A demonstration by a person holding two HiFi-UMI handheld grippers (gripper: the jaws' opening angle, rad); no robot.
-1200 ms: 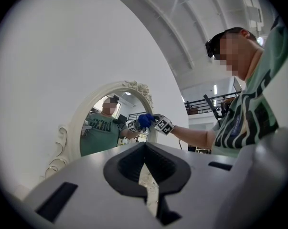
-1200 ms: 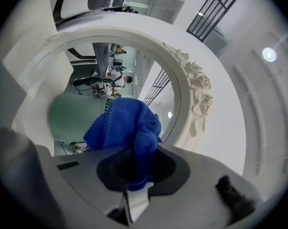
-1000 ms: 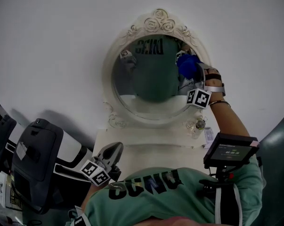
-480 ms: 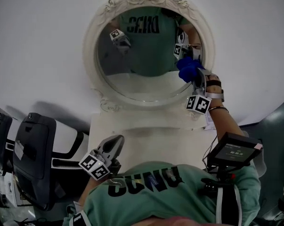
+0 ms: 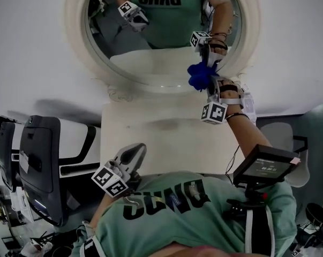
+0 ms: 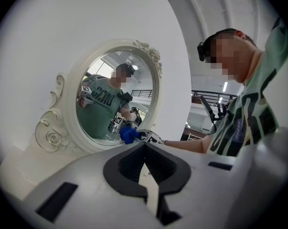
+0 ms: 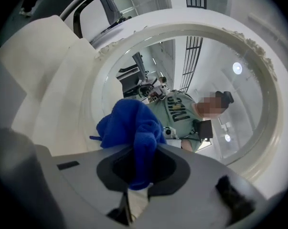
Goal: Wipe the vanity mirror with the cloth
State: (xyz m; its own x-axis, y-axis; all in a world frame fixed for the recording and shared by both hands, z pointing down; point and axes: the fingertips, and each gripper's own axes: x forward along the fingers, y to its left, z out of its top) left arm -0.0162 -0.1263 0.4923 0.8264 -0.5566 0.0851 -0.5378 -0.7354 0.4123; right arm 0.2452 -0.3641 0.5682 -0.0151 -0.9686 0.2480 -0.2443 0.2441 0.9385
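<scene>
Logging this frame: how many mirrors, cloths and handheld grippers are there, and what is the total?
vanity mirror: 1
blue cloth: 1
grippers: 2, the left gripper shut with nothing in it, the right gripper shut on the blue cloth
Total: 4

Two in all — left hand-held gripper [image 5: 139, 148], right hand-held gripper [image 5: 207, 88] — plus one vanity mirror [image 5: 166, 63], one cloth [image 5: 198, 75].

The person wears a green T-shirt [image 5: 166, 210] with dark block lettering, and a small black screen [image 5: 263, 167] is mounted at the chest. The left tool [image 5: 140, 147] and right tool [image 5: 207, 83] are pale grey with black pads [image 6: 121, 166]. Each of the 2 bears a white cube [image 5: 110, 182] with black square markers.
</scene>
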